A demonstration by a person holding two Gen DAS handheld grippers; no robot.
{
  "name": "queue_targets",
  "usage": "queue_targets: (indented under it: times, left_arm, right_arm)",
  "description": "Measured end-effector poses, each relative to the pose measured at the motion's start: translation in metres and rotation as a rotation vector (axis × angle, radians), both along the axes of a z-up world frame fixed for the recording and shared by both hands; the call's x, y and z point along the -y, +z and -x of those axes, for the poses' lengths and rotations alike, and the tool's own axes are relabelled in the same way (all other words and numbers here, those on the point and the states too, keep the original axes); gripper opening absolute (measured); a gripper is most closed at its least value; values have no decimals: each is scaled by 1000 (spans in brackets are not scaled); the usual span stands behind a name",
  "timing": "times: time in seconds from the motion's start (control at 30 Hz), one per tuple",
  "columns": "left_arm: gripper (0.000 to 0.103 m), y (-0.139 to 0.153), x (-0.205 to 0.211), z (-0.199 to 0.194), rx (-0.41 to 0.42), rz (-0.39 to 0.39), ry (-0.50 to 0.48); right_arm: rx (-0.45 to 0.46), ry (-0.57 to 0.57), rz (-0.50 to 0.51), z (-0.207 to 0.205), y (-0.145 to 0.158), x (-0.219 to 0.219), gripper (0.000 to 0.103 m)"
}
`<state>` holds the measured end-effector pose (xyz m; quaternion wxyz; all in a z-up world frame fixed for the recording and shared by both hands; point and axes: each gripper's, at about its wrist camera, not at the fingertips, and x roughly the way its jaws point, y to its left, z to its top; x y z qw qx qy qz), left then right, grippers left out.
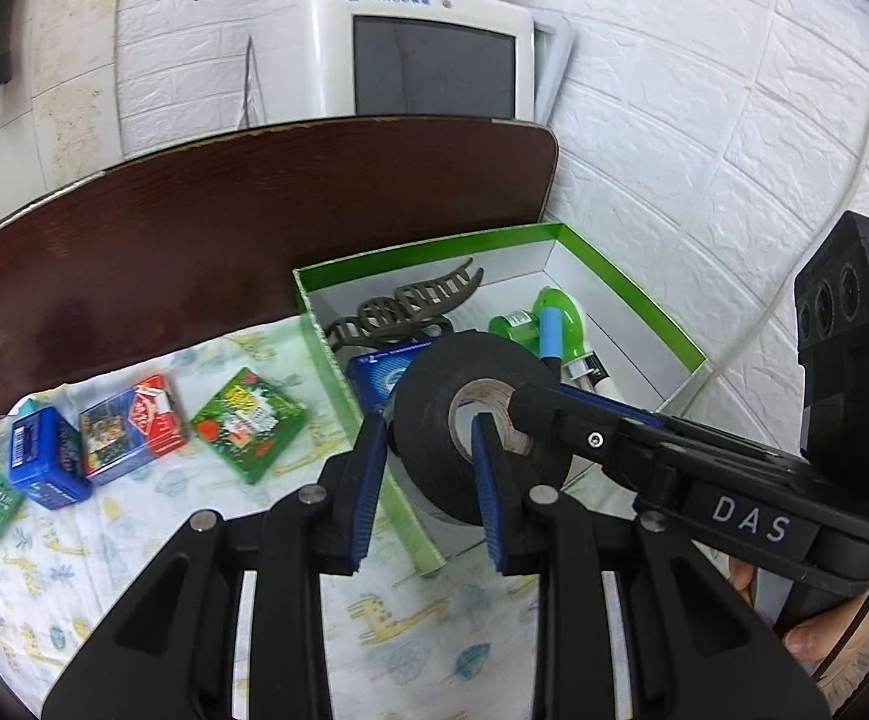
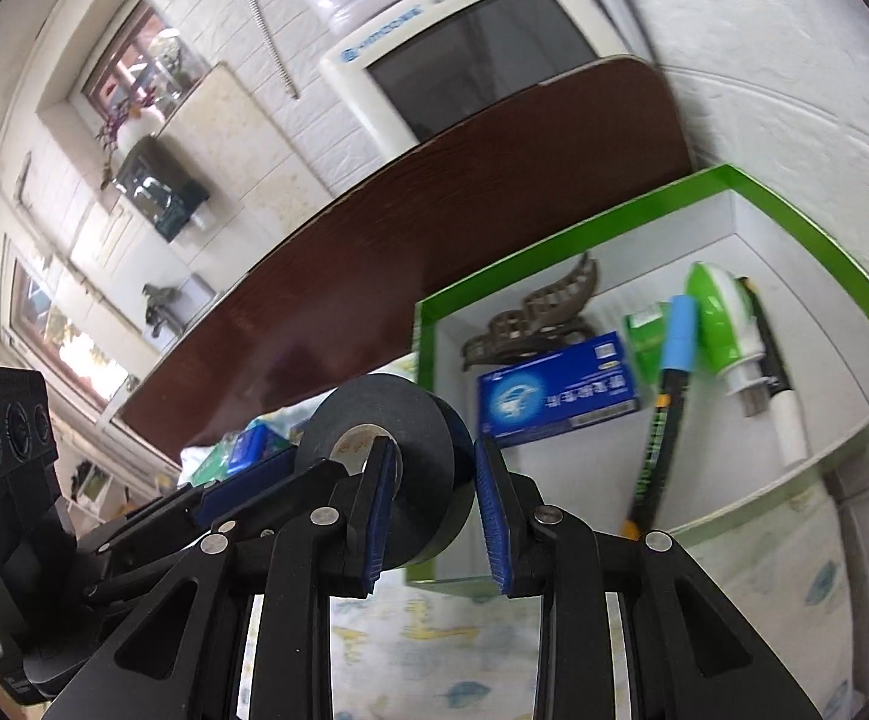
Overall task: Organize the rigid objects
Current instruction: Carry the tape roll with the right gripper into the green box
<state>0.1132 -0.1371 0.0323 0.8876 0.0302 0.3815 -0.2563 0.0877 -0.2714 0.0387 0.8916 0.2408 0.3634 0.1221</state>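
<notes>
A black roll of tape point(image 1: 470, 420) is held by both grippers over the near left corner of a green-rimmed white box point(image 1: 632, 294). My left gripper point(image 1: 428, 462) is shut on the roll's wall, one pad inside the core. My right gripper point(image 2: 428, 492) is shut on the same roll point(image 2: 398, 450), one finger through the core; it shows from the right in the left wrist view point(image 1: 530, 414). In the box point(image 2: 824, 222) lie a brown hair claw point(image 2: 542, 312), a blue carton point(image 2: 554, 390), a green plug-in device point(image 2: 722, 318) and a blue-capped pen point(image 2: 674, 360).
Several small packets lie on the patterned cloth point(image 1: 134, 540) to the left: a green one point(image 1: 248, 420), a red-blue one point(image 1: 134, 426), a blue one point(image 1: 44, 456). The dark wooden table point(image 1: 194, 228) ends at a white brick wall; a white appliance point(image 1: 422, 48) stands behind.
</notes>
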Motion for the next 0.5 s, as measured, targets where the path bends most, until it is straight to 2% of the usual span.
queue_targets:
  times: [0.2, 0.5]
  left_arm:
    - [26, -13, 17, -9, -36, -37, -5]
    - [26, -30, 32, -12, -76, -85, -19]
  right_arm:
    - [-35, -14, -34, -6, -18, 24, 30]
    - [-74, -19, -41, -11, -35, 38, 30]
